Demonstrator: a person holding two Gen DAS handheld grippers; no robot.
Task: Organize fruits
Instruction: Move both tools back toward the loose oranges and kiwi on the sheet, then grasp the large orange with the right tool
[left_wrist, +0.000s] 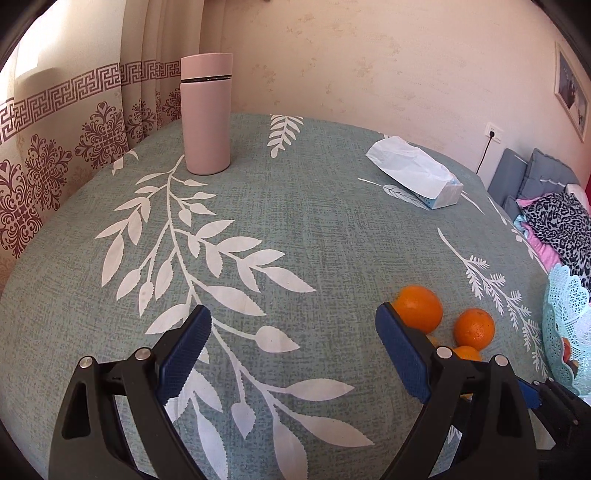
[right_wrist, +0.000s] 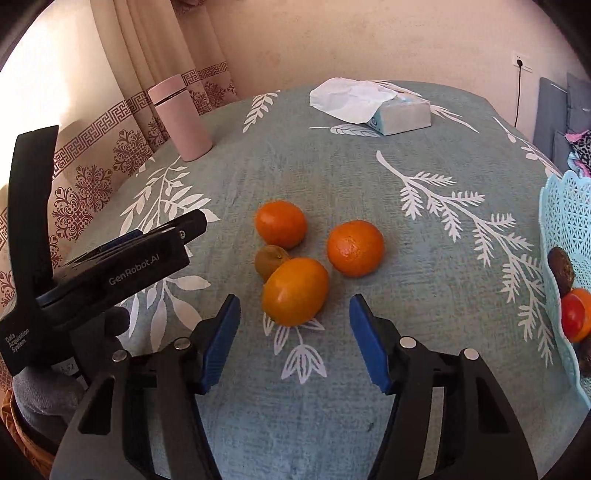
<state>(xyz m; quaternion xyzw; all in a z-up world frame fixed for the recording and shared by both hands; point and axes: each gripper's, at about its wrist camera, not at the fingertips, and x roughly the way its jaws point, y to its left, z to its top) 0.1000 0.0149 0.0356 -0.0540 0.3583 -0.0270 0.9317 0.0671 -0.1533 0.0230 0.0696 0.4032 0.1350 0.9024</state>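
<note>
Fingers (right_wrist: 221, 339) of both grippers spread, empty; nearest orange (right_wrist: 294, 291) lies just ahead of the right pair.

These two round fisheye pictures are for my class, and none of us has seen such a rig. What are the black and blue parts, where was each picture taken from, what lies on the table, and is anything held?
A person holds a hand tool with a two-finger claw in each hand. Each tool carries a camera looking forward along its blue pads. One picture looks out over the left claw, the other over the right claw. Both are open and hold nothing.

The right view shows the tablecloth with three oranges: the nearest orange, the far orange and the right orange. A kiwi lies among them. A blue basket at the right edge already holds some fruit. A pink bottle and tissue pack stand farther back.
</note>
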